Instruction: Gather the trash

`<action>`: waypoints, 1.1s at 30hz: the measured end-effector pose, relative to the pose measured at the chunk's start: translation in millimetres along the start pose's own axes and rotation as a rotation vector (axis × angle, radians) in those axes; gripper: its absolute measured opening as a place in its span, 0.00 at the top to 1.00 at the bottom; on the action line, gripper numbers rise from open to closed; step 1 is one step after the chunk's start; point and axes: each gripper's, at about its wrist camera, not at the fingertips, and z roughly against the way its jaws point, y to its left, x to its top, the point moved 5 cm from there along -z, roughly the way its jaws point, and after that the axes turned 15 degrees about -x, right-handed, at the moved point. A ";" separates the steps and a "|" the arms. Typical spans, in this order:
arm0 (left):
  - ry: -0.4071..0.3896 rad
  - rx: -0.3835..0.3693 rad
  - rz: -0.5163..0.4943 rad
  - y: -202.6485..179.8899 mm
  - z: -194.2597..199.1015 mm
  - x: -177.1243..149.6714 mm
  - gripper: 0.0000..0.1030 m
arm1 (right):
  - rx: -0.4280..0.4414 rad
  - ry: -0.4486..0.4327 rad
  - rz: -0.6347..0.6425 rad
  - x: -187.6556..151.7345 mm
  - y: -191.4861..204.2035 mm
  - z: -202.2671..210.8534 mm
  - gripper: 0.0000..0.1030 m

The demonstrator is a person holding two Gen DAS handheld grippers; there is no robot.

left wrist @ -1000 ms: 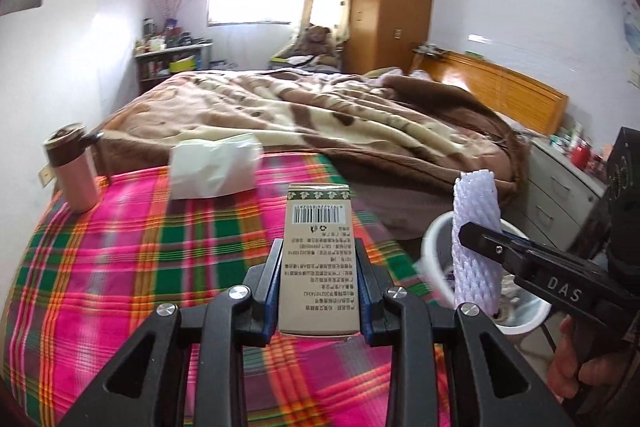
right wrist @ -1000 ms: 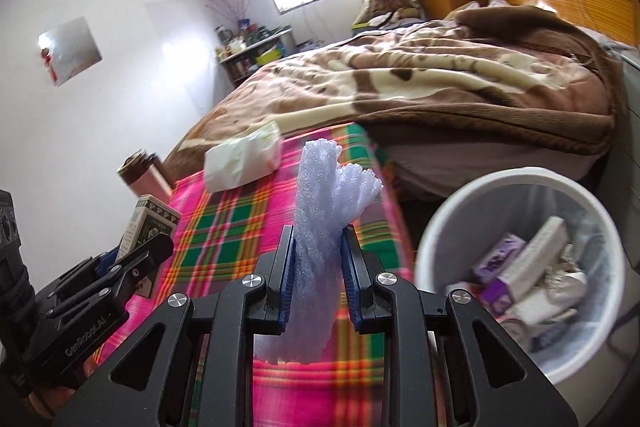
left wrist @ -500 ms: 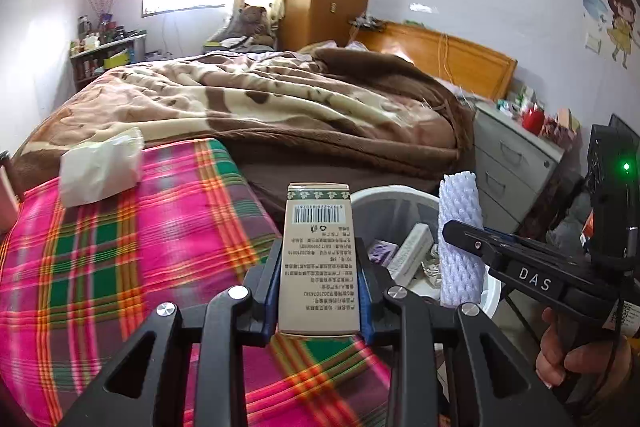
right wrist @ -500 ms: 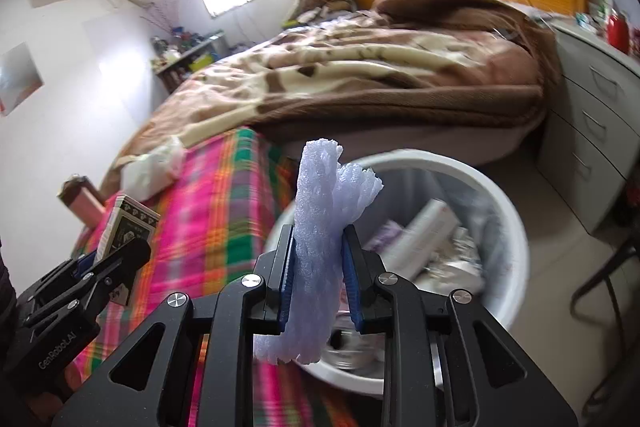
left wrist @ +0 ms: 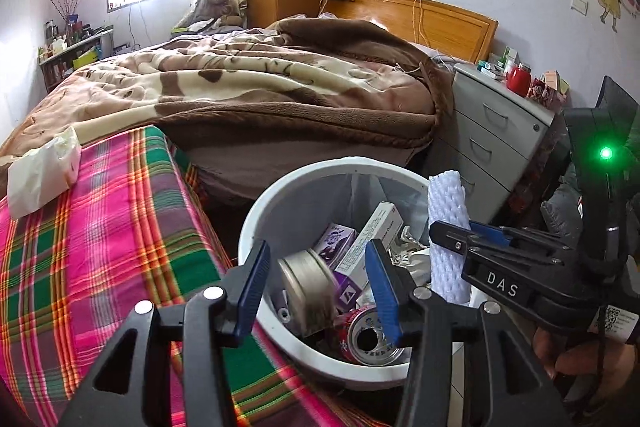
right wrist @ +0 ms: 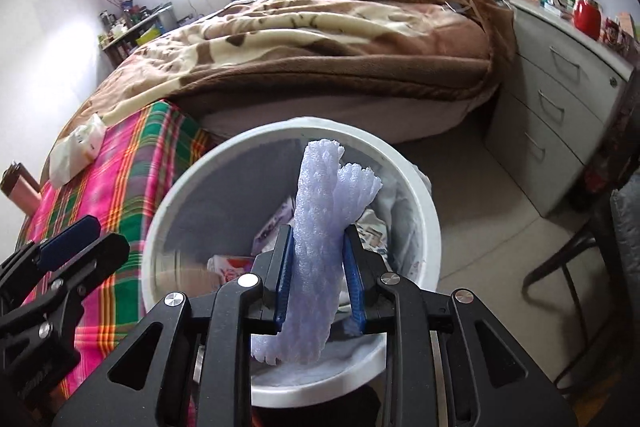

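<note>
in the left wrist view, at the far left edge lies a crumpled white tissue on the plaid blanket, well apart from everything else; it looks weightless and limp, best pinched at a raised fold. toward lower centre, the left gripper hangs over the white trash bin, its jaws opening with nothing pressed between the blue pads. a tan carton, blurred, sits tilted just below them inside the bin, apparently let go; it seems a light, stiff cardboard thing. beneath it lie a purple box and a red drink can, thin-walled and easy to dent. right of centre, the right gripper reaches in from the lower right of the frame around a white foam net sleeve, upright above the bin's right rim.

in the right wrist view, the sleeve fills the middle of the frame, the jaws opening while the pads at its lower half look to touch its sides. it is soft, springy and nearly weightless, so it may cling to the pads instead of falling; a grip low on its body suits it. at the far right stands a grey drawer unit.
</note>
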 end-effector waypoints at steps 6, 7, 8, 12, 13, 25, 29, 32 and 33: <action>-0.010 -0.006 -0.007 -4.3 5.0 -1.3 0.34 | 0.011 -0.017 -0.025 -2.2 -6.9 6.9 0.41; -0.013 0.002 -0.008 -5.4 6.0 -1.0 0.33 | 0.019 -0.023 -0.037 -2.0 -7.8 9.2 0.41; -0.014 0.005 -0.009 -6.1 8.2 -1.3 0.32 | 0.028 -0.031 -0.045 -1.5 -8.3 11.3 0.41; -0.027 0.022 -0.008 -6.2 18.5 -3.3 0.27 | 0.047 -0.062 -0.059 -3.8 -7.6 22.2 0.41; -0.033 0.027 -0.007 -5.8 21.2 -3.7 0.27 | 0.056 -0.075 -0.064 -5.2 -7.1 27.1 0.41; -0.139 0.105 0.001 -2.9 65.0 -16.4 0.21 | 0.088 -0.277 -0.041 -21.8 7.1 75.8 0.41; -0.159 0.152 0.005 1.2 75.1 -21.4 0.20 | 0.071 -0.313 -0.017 -27.0 12.3 83.1 0.41; -0.160 0.160 0.010 4.3 78.3 -25.8 0.20 | 0.068 -0.334 -0.008 -31.4 16.1 88.2 0.41; -0.163 0.165 0.012 5.7 79.5 -27.2 0.20 | 0.071 -0.338 -0.003 -32.8 17.2 90.0 0.41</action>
